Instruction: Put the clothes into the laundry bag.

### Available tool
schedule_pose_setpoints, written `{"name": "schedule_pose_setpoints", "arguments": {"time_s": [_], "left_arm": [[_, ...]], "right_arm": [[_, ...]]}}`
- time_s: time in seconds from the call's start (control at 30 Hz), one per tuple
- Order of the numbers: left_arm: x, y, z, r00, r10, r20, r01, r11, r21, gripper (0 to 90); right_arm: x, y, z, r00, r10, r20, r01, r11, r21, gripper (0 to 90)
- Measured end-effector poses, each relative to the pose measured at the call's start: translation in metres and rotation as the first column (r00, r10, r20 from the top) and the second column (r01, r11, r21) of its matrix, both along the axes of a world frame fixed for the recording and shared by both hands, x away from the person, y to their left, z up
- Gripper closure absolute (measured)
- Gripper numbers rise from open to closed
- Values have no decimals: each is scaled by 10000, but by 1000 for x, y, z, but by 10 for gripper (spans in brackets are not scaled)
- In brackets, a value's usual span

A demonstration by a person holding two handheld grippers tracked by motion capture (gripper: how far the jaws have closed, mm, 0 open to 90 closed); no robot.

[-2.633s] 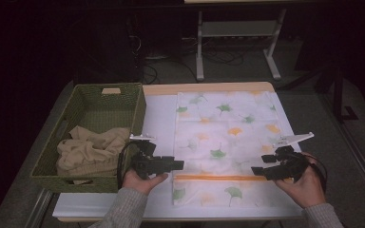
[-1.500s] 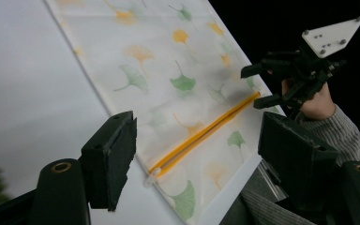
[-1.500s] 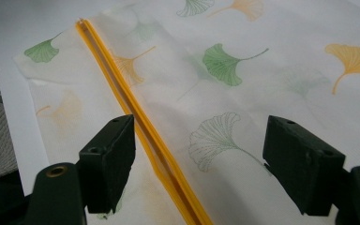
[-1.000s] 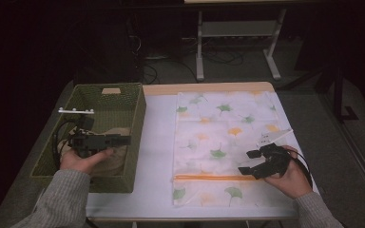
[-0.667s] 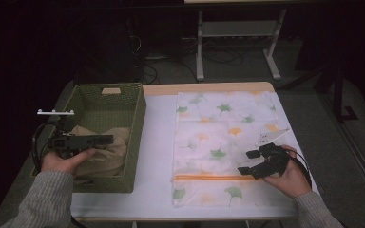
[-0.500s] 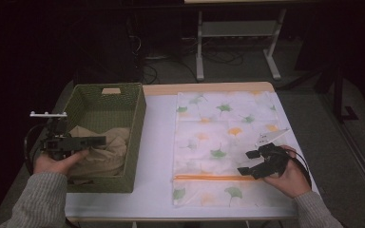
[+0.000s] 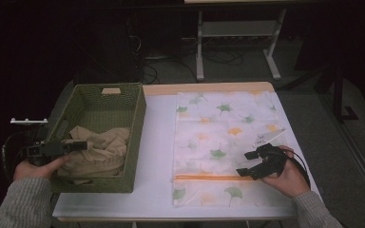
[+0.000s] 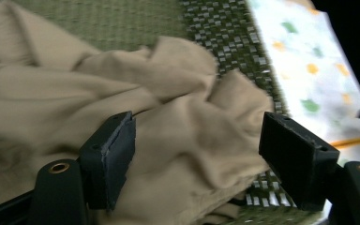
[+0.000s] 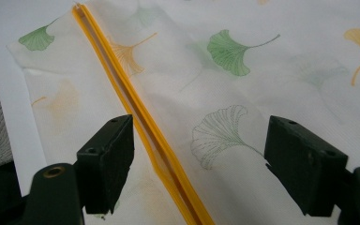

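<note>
The left tongs (image 7: 76, 144) hang over the near left part of the basket (image 7: 132, 137), held by the left hand (image 7: 38, 166) outside the basket's left wall. In the left gripper view its jaws stand wide apart and hold nothing; the cloth (image 8: 168, 126) lies rumpled just beyond and below them, and whether a jaw touches it cannot be told. The cloth (image 7: 97, 152) is a beige, crumpled heap in the near half of the green woven basket, which stands at the left of the table (image 7: 157, 142).

To the right of the basket, apart from it, the bag (image 7: 218, 137) lies flat on the table: white mesh printed with green and orange ginkgo leaves, with an orange zip (image 7: 204, 177) across it near the person's edge. The right tongs (image 7: 243, 172) rest low over the bag's right near part, just beside the right end of the zip, in the right hand (image 7: 285, 175). In the right gripper view its jaws are also wide open and empty, with the zip (image 9: 145, 122) running slantwise between them, closer to the left jaw, and the bag (image 9: 262, 70) spread beneath. Whether the jaws touch the fabric cannot be told.
</note>
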State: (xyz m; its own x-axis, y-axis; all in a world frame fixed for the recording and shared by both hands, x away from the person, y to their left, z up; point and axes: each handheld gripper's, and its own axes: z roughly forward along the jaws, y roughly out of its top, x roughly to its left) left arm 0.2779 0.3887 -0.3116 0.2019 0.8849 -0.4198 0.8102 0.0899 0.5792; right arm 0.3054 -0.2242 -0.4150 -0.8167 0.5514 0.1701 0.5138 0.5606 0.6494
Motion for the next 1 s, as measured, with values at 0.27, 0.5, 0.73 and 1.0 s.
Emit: {"name": "schedule_pose_setpoints", "arguments": {"time_s": [0.27,0.5,0.73,1.0], "left_arm": [[0,13,-10,9936,803,-796,-734,9936,863,252],[10,4,-24,9829,32,-1841,18,9996,270,168],[24,-11,-29,9727,-171,-2315,280,9986,440,163],[40,-31,-39,9614,-299,-2735,688,9886,1337,352]], "right_arm": [[0,1,-1,10000,62,-74,-61,10000,21,237],[0,2,-1,9986,219,-484,-217,9998,46,293],[0,2,-1,9990,130,-423,-130,9999,-3,256],[0,2,-1,9993,196,-316,-199,9998,-75,255]]}}
